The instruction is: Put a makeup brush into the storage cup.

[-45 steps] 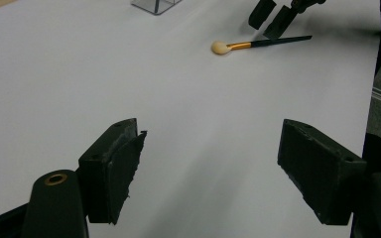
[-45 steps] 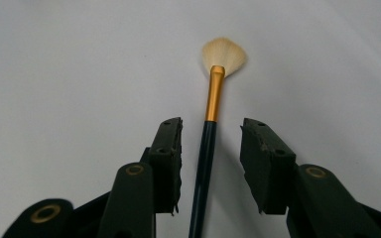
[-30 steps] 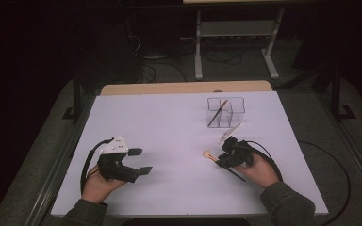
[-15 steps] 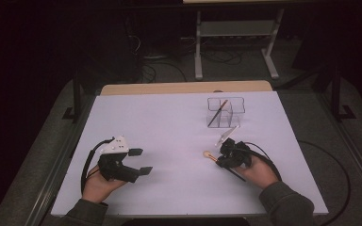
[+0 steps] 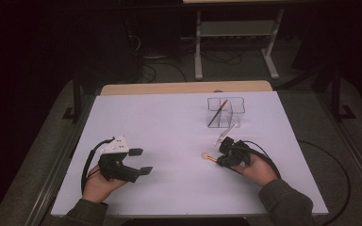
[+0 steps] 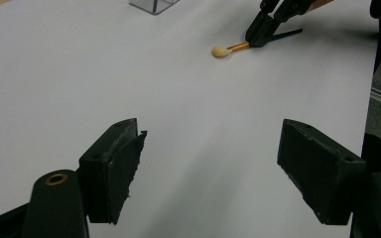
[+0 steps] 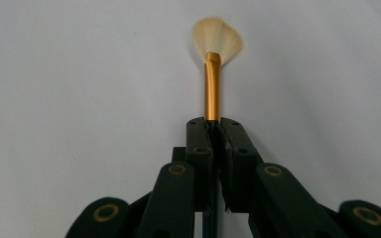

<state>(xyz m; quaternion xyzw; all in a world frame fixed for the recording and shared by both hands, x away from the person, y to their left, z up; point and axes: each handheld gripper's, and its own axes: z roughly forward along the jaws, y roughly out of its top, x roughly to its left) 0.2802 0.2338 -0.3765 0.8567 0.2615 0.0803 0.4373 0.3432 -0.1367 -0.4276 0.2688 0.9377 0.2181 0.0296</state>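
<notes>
Fan brush [image 7: 214, 74] with a gold ferrule and pale bristles lies low over the white table [image 5: 169, 122], its handle clamped between the closed jaws of the right gripper [image 5: 220, 153]. Brush and gripper sit just in front of a clear plastic organizer [image 5: 225, 112], which holds another brush upright. Well to the organizer's left and nearer the person, the left gripper [image 5: 140, 161] hovers with jaws wide apart, holding nothing.

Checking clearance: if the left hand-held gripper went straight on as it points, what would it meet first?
Probably bare table; farther along, roughly, the fan brush held by the right hand-held gripper. Depth is unclear.
</notes>
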